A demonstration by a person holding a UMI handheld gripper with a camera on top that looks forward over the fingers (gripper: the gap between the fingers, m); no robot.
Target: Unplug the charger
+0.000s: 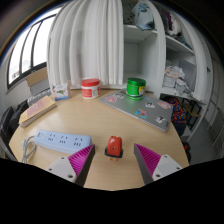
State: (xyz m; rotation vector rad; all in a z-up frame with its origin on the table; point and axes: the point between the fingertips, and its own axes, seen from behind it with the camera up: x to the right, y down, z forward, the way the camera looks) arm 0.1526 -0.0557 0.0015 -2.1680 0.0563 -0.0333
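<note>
A red charger [114, 147] lies on the wooden table [100, 125], on a small dark base, between and slightly ahead of my fingertips with a gap at each side. My gripper [113, 155] is open, its magenta pads [78, 157] spread wide on both sides of the charger. A light blue power strip [60, 141] lies to the left of the charger, just beyond my left finger, with a white cable running from its left end.
A red-and-white cup [91, 88] and a green cup [135, 87] stand at the far side of the table. A grey board [140, 108] lies on the right. Cardboard boxes [38, 104] sit on the left. White curtains and shelves stand behind.
</note>
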